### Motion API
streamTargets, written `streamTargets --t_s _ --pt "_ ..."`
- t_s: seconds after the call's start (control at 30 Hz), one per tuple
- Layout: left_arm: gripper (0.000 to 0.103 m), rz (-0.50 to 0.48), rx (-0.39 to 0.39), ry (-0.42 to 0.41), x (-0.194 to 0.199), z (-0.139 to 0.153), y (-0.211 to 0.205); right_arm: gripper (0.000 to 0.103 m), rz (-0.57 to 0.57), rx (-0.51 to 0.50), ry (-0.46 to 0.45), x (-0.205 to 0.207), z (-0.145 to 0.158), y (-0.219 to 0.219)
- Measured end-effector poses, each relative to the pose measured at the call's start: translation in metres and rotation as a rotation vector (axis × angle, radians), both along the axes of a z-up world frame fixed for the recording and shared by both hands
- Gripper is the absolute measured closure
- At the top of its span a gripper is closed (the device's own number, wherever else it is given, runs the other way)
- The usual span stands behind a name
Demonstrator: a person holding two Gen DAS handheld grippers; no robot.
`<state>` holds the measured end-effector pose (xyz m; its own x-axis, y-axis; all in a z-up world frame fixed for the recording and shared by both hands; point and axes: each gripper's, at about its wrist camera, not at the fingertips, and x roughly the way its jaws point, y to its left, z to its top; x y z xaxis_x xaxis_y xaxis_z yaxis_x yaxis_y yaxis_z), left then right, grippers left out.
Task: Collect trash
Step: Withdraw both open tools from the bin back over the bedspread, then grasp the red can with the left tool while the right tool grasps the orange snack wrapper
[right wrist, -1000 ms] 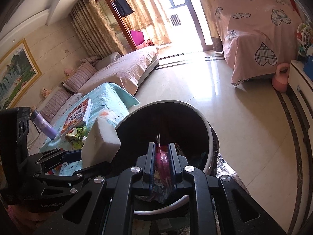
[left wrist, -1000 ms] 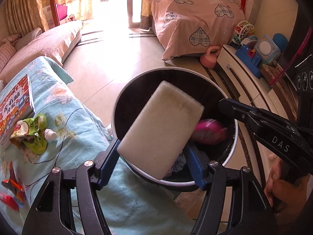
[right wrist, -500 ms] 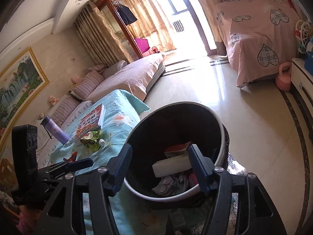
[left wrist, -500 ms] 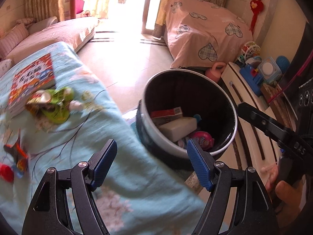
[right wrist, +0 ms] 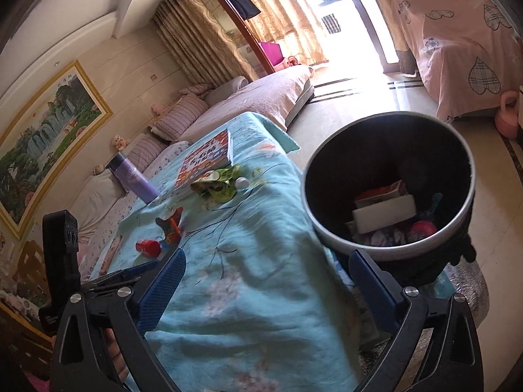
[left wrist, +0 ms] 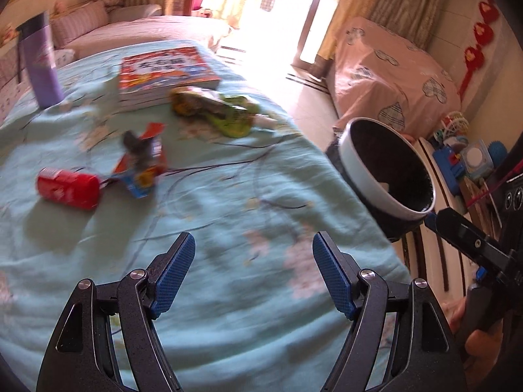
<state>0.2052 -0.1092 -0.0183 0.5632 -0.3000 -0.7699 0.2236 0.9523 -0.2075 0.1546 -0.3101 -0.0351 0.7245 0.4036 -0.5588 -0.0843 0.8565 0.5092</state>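
A black trash bin [right wrist: 457, 196] with a pale rim stands at the table's right edge; it holds a white sponge [right wrist: 385, 212], a red box [right wrist: 379, 192] and a pink item [right wrist: 423, 228]. It also shows in the left wrist view [left wrist: 366, 176]. On the teal cloth [left wrist: 228, 215] lie a red can [left wrist: 67, 187], a crumpled colourful wrapper [left wrist: 142, 160] and a green snack bag [left wrist: 215, 107]. My left gripper [left wrist: 253, 274] is open and empty above the cloth. My right gripper [right wrist: 266, 290] is open and empty, near the bin's front rim.
A stack of red picture books [left wrist: 163, 68] and a purple bottle [left wrist: 41, 65] stand at the table's far side. A sofa [right wrist: 258, 101] lies beyond. A pink-covered piece of furniture [left wrist: 389, 75] and a toy shelf [left wrist: 464, 163] are at the right.
The left gripper let the white sponge drop into the bin and swung left over the table. The right gripper opened, dropped the pink item in, and drew back.
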Motion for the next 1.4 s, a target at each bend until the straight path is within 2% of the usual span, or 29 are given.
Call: streamTargets --t_s 0.4,0.5,0.7,0.93,1.03,1.2,1.4 --pt "0.026 0.175 -0.012 0.038 -0.019 -0.017 0.091 0.002 0.093 -0.009 0.05 0.004 -0.015 0.07" --pt "0.026 0.201 -0.009 0.048 -0.02 -0.021 0.106 0.002 0.111 -0.011 0.049 0.005 -0.015 0.081" --pt "0.026 0.257 -0.011 0.055 -0.02 -0.027 0.129 0.002 0.13 -0.081 0.008 0.009 -0.012 0.105" --pt "0.026 0.314 -0.041 0.063 -0.011 -0.028 0.154 0.003 0.194 -0.041 0.037 0.027 -0.017 0.128" --pt "0.026 0.348 -0.063 0.06 -0.003 -0.027 0.162 0.012 0.207 -0.046 0.033 0.037 -0.016 0.138" --pt "0.026 0.39 -0.113 0.083 0.018 -0.03 0.174 0.046 0.219 -0.033 0.037 0.063 -0.017 0.148" --pt "0.026 0.436 -0.159 0.085 0.045 -0.028 0.184 0.047 0.249 -0.006 0.058 0.099 -0.025 0.16"
